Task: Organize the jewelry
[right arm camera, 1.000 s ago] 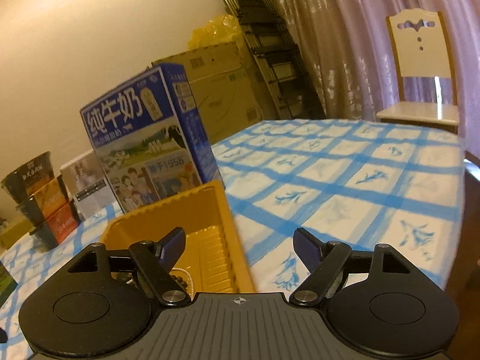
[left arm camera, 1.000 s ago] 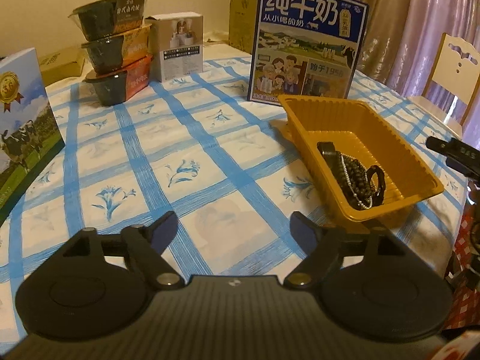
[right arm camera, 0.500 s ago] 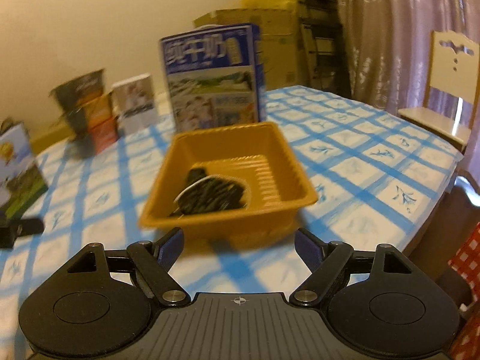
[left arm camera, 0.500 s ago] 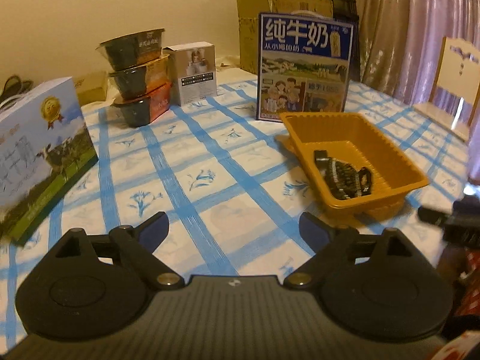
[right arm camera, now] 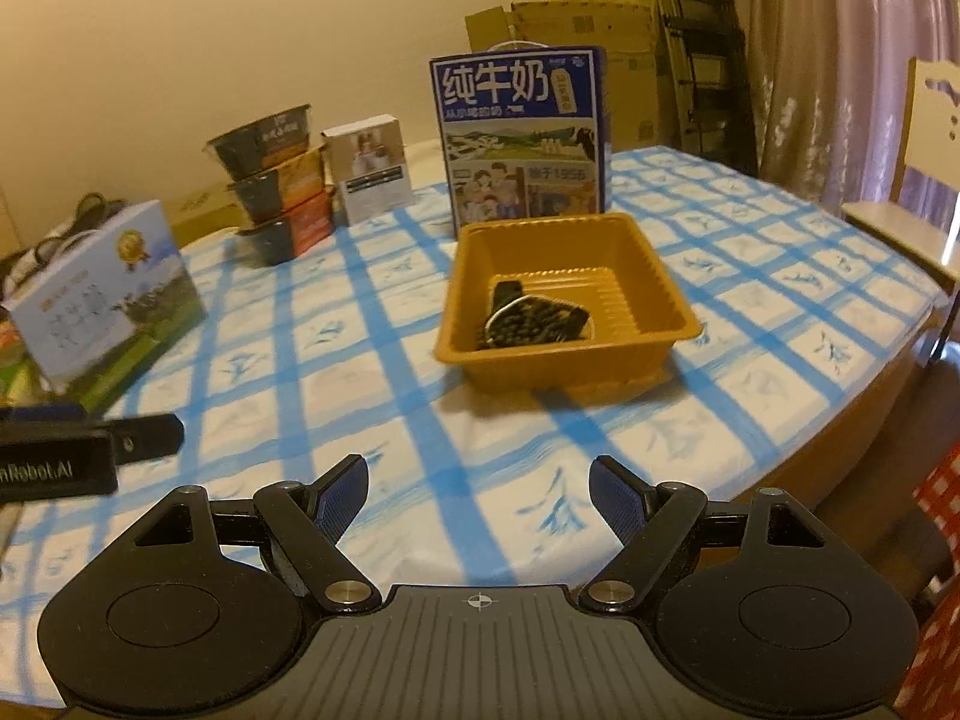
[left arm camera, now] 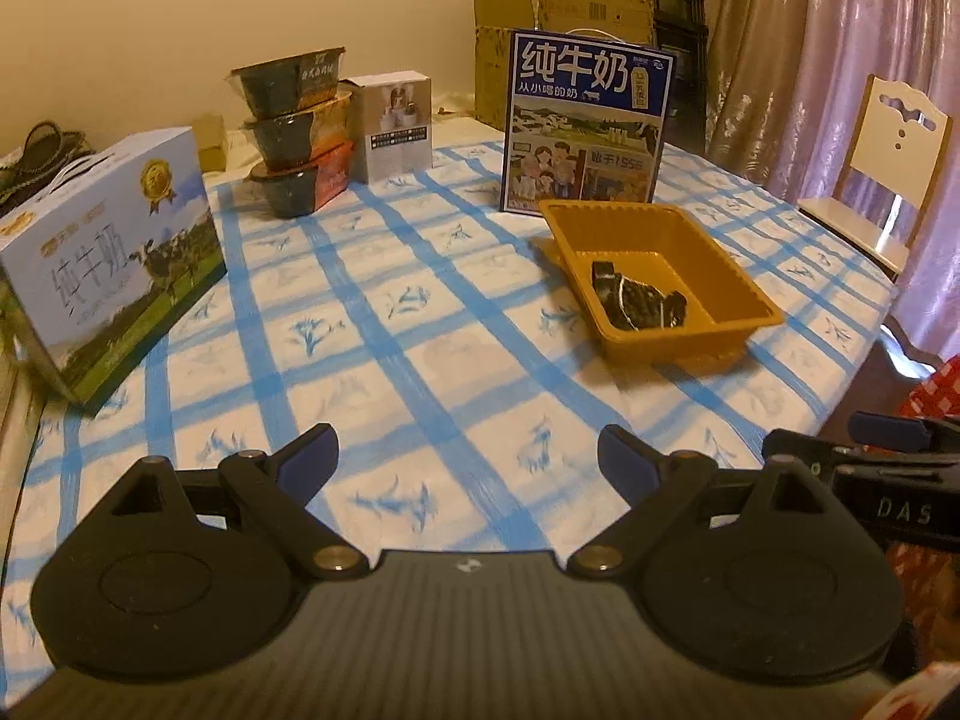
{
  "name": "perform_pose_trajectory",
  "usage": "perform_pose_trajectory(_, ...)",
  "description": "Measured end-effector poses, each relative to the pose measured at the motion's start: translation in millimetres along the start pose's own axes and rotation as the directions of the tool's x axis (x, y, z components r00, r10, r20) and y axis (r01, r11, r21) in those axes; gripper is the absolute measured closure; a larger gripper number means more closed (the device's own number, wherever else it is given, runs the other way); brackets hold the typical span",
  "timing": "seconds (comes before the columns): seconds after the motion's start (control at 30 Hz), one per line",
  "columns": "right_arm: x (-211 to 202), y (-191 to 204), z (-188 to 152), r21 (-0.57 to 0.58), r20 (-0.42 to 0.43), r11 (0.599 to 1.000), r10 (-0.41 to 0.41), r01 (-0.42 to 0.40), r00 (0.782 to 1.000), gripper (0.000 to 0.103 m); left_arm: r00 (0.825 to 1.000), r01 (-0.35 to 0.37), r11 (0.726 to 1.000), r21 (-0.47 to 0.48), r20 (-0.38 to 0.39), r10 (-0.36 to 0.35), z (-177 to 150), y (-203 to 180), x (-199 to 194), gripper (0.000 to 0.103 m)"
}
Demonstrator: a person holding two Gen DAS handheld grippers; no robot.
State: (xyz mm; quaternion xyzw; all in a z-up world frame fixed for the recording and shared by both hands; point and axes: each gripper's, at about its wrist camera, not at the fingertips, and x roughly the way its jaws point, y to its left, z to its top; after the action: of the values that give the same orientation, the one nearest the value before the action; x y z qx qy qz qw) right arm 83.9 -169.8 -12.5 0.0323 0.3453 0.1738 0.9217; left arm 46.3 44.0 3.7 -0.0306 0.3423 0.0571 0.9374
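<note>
An orange plastic tray [left arm camera: 744, 285] [right arm camera: 660, 282] stands on the blue-checked tablecloth. Inside it lies a dark heap of jewelry [left arm camera: 639, 303] [right arm camera: 534, 321]: bead strings and a black band. My left gripper [left arm camera: 468, 459] hangs open over the near part of the table, well short of the tray, with nothing between its fingers. My right gripper [right arm camera: 477, 492] is open too, empty, and also back from the tray. Each gripper shows at the edge of the other's view: the right one [left arm camera: 888, 438] low at the right, the left one [right arm camera: 138, 438] low at the left.
A tall blue milk carton box [left arm camera: 585, 132] [right arm camera: 522, 138] stands just behind the tray. Stacked noodle bowls [left arm camera: 294, 132] and a small white box [left arm camera: 396, 117] sit at the back, a pale milk box [left arm camera: 108, 264] at the left. A chair [left arm camera: 882, 174] stands beyond the table's right edge.
Both grippers have pulled back and up from the tray, which now looks smaller and farther. The right view swung round to face the tray squarely. The jewelry stays in the tray.
</note>
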Motion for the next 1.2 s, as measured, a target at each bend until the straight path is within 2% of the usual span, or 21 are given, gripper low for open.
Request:
perform_pose_trajectory(0.4,-35.8,10.3,-15.2,-0.007,-0.008,0.999,0.035,-0.035,0.999,0.023,1.000,0.007,1.000,-0.002,-0.022,-0.007,-20.0,-0.1,-30.7,0.011)
perform_pose_trajectory(1.2,-31.9,4.6,-20.5,0.022,-0.026,0.999,0.030,-0.029,0.999,0.023,0.999,0.013,1.000,0.024,-0.035,-0.012,-22.8,-7.0,-27.0,0.011)
